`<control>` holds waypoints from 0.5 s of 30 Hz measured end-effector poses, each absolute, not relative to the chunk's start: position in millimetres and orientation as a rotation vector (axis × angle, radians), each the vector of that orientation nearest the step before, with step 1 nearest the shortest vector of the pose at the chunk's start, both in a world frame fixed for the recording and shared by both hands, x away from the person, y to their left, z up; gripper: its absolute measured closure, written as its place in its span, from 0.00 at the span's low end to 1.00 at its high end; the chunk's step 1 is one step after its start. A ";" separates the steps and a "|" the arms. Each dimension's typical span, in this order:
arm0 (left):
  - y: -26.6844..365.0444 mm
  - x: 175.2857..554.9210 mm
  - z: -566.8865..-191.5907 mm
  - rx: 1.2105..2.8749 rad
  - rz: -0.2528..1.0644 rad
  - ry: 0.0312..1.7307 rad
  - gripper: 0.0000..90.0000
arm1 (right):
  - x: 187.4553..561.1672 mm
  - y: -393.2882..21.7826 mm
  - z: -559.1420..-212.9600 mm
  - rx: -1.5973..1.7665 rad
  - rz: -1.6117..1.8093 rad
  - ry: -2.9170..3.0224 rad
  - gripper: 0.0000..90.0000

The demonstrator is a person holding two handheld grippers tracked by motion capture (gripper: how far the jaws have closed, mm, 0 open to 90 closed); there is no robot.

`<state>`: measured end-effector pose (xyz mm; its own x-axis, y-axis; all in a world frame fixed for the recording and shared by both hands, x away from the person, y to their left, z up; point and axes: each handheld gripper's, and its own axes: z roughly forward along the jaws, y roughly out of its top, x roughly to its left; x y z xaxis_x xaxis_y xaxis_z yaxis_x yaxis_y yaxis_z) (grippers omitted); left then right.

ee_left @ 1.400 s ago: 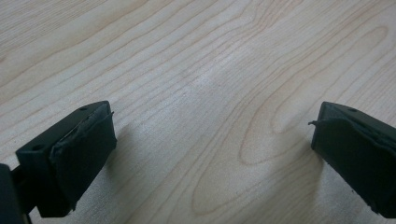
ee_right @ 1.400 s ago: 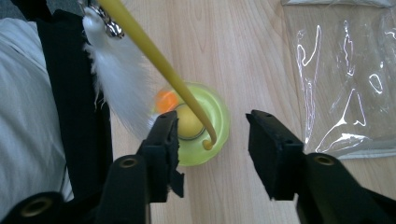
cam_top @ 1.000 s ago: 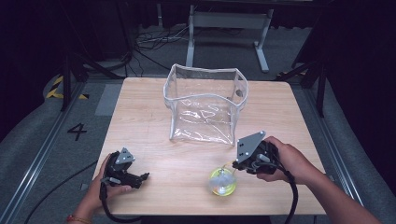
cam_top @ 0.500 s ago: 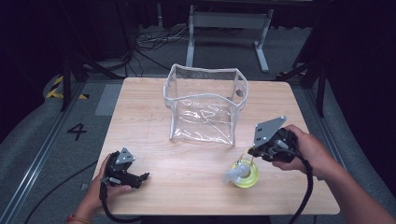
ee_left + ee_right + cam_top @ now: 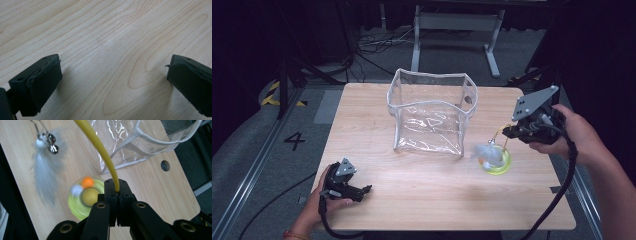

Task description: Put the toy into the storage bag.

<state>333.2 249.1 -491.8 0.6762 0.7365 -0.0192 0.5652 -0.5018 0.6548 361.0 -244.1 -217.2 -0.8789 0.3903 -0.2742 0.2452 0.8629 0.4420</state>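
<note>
The right gripper [image 5: 117,191] is clenching its two black jaws on a thin yellow wand [image 5: 100,147], which is rising from between the pads and curving away toward the top of the right gripper view. In the high view that gripper [image 5: 508,132] is sitting at the right of the frame, held above the table with its grey plate tilting up and its cable looping down past the person's forearm. The right hand [image 5: 574,135] is wrapping around the body from the right side.

Hanging off the far end of the wand is a white feather tuft [image 5: 46,170] with a small metal bell, blurred, at the upper left of the right gripper view. Below the jaws a round yellow-green toy base [image 5: 86,197] is showing, carrying an orange ball [image 5: 87,181] and a white one in its ring. In the high view the base [image 5: 497,162] is lying right of centre; whether it is touching the wooden table [image 5: 422,200] I cannot tell.

The left gripper [image 5: 366,189] is resting at the lower left of the high view, low over the table edge, the left hand [image 5: 324,200] cupping it from below. Its jaws are standing wide apart, released, with bare wood between them in the left gripper view.

A clear plastic bag [image 5: 432,112] with white trim is standing upright at the centre of the table, its mouth gaping open. I cannot make out anything inside it.
</note>
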 end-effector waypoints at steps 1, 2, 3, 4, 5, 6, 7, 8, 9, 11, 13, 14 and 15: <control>249.1 333.2 -491.8 2.247 0.347 0.997 0.00 | 361.0 -244.1 -217.2 0.473 0.569 2.679 0.98; 248.9 332.5 -491.6 2.244 0.360 1.005 0.00 | 367.5 -248.0 -212.1 0.492 0.569 2.671 0.98; 248.9 332.3 -491.5 2.245 0.360 1.007 0.00 | 371.1 -249.9 -209.5 0.505 0.566 2.664 0.98; 248.7 331.9 -491.6 2.243 0.356 1.011 0.00 | 373.8 -251.2 -207.4 0.509 0.564 2.664 0.98; 248.7 331.7 -491.6 2.242 0.355 1.013 0.00 | 377.1 -252.5 -204.6 0.523 0.568 2.660 0.98; 248.7 331.8 -491.6 2.243 0.356 1.012 0.00 | 380.9 -253.8 -201.4 0.539 0.562 2.652 0.98; 248.7 331.8 -491.6 2.243 0.356 1.012 0.00 | 384.4 -254.7 -197.9 0.545 0.551 2.641 0.98; 248.7 331.8 -491.6 2.243 0.357 1.012 0.00 | 388.1 -255.3 -192.8 0.548 0.538 2.628 0.98; 248.7 331.8 -491.6 2.243 0.357 1.012 0.00 | 390.4 -255.8 -189.5 0.552 0.537 2.619 0.98; 248.7 331.8 -491.6 2.243 0.357 1.012 0.00 | 397.8 -256.6 -179.2 0.566 0.547 2.599 0.98; 248.7 331.8 -491.6 2.243 0.357 1.012 0.00 | 400.9 -256.1 -174.7 0.571 0.540 2.589 0.98; 248.7 331.8 -491.6 2.243 0.357 1.012 0.00 | 403.9 -255.3 -170.4 0.578 0.539 2.581 0.98; 248.8 331.8 -491.6 2.243 0.356 1.013 0.00 | 407.0 -254.5 -166.0 0.582 0.539 2.573 0.98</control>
